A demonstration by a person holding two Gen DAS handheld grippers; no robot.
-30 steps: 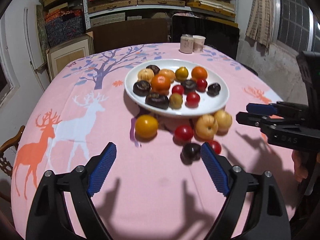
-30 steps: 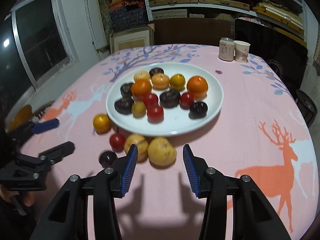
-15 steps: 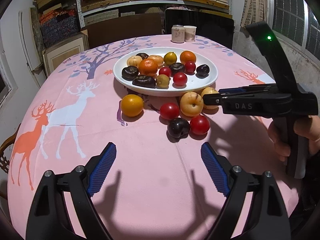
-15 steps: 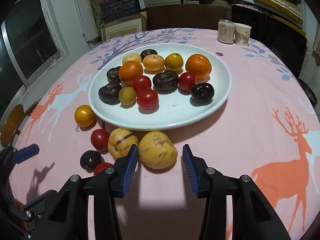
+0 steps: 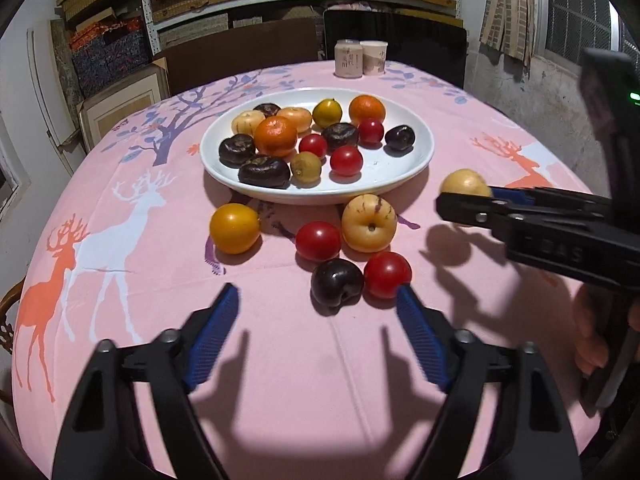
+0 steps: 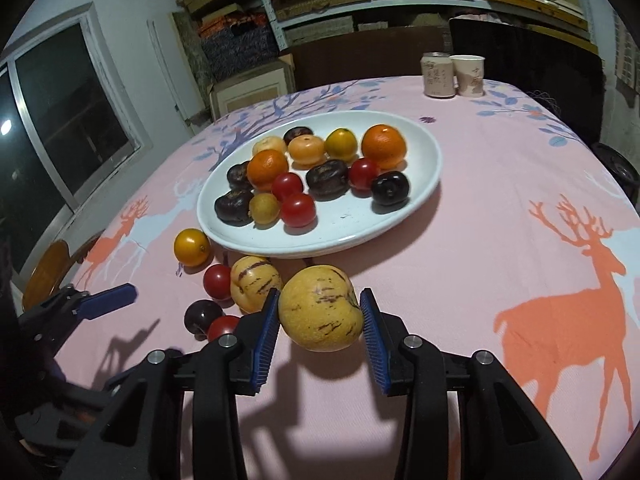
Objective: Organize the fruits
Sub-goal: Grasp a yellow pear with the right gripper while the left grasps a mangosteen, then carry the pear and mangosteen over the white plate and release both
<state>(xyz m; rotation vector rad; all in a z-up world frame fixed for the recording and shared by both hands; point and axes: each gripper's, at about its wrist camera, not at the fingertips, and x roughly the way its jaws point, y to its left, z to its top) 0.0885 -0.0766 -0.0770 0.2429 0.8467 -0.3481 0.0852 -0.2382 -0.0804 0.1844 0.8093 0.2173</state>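
A white plate (image 5: pixel 384 170) (image 6: pixel 360 232) holds several oranges, tomatoes and dark fruits. My right gripper (image 6: pixel 320 294) (image 5: pixel 468 200) is closing, and its blue pads press both sides of a yellow streaked fruit (image 6: pixel 320 312) (image 5: pixel 464 184), which hangs just above the cloth. On the pink cloth lie a second streaked yellow fruit (image 5: pixel 368 222), a yellow-orange fruit (image 5: pixel 234 228), two red tomatoes (image 5: pixel 318 240) (image 5: pixel 387 274) and a dark plum (image 5: pixel 338 286). My left gripper (image 5: pixel 316 296) hovers with closing jaws. The plum lies at its tips, touched by neither pad.
A can (image 5: pixel 349 58) and a paper cup (image 5: pixel 374 57) stand at the table's far edge, with a dark chair back behind them. Shelves of boxes line the back wall. A wooden chair (image 6: pixel 48 272) sits at the left edge. A hand (image 5: pixel 592 340) grips the right tool.
My right gripper has closed on the yellow streaked fruit and lifted it off the cloth. My left gripper has come closer to the plum and tomato, and its jaws have narrowed.
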